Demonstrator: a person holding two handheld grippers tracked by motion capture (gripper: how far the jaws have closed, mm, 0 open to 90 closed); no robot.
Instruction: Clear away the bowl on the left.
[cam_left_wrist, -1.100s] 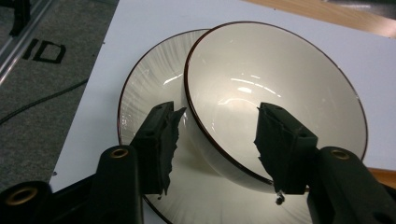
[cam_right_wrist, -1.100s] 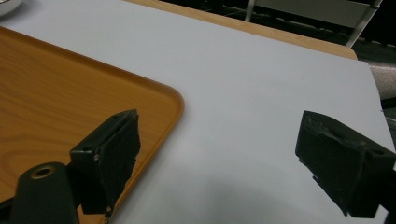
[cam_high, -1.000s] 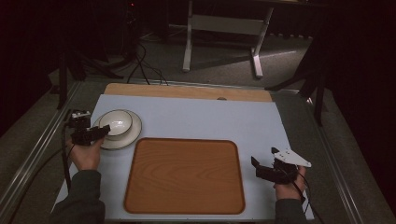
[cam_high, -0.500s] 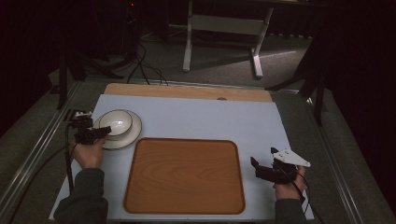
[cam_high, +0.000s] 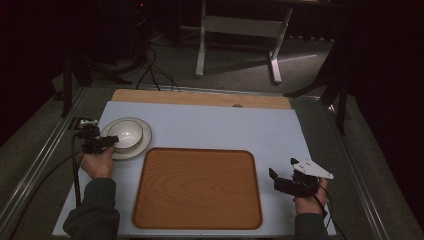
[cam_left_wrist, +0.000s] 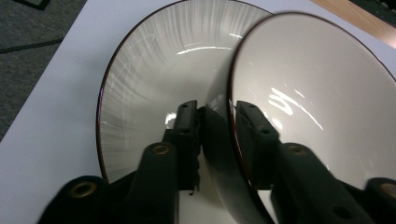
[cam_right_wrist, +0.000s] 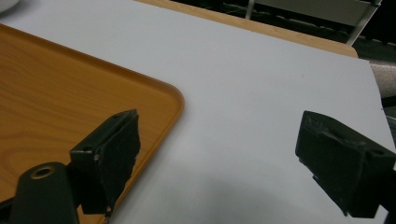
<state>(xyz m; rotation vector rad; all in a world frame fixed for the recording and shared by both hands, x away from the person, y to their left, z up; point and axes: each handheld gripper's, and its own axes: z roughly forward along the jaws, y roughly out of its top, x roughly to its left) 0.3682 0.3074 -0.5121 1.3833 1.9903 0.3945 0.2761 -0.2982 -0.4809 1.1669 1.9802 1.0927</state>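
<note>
White bowl (cam_high: 126, 134) sits on a white plate (cam_high: 142, 145) at the far left of the table, just left of the wooden tray's far-left corner. In the left gripper view the bowl (cam_left_wrist: 322, 93) has a dark rim line and the plate (cam_left_wrist: 149, 79) shows fine radial streaks under it. Left gripper (cam_high: 107, 143) is at the bowl's near-left rim; its jaws have just been closing, with the bowl wall between them. Left gripper (cam_left_wrist: 215, 135) now straddles the rim, one jaw inside the bowl, one outside over the plate, pads on the wall: gripping the bowl. Bowl looks to rest on the plate; can't tell if it's lifted at all.

Wooden tray (cam_high: 197, 187), rounded corners, lies flat in the middle-near part of the light blue table mat (cam_high: 225, 125). Bare wood strip of table (cam_high: 200, 98) along the far edge.

Right gripper (cam_high: 280, 182) is near the right-near corner, just right of the tray, well apart from the bowl. Right gripper (cam_right_wrist: 219, 154) jaws stand wide apart, nothing between them, hovering over mat (cam_right_wrist: 261, 84) beside the tray corner (cam_right_wrist: 70, 93).
</note>
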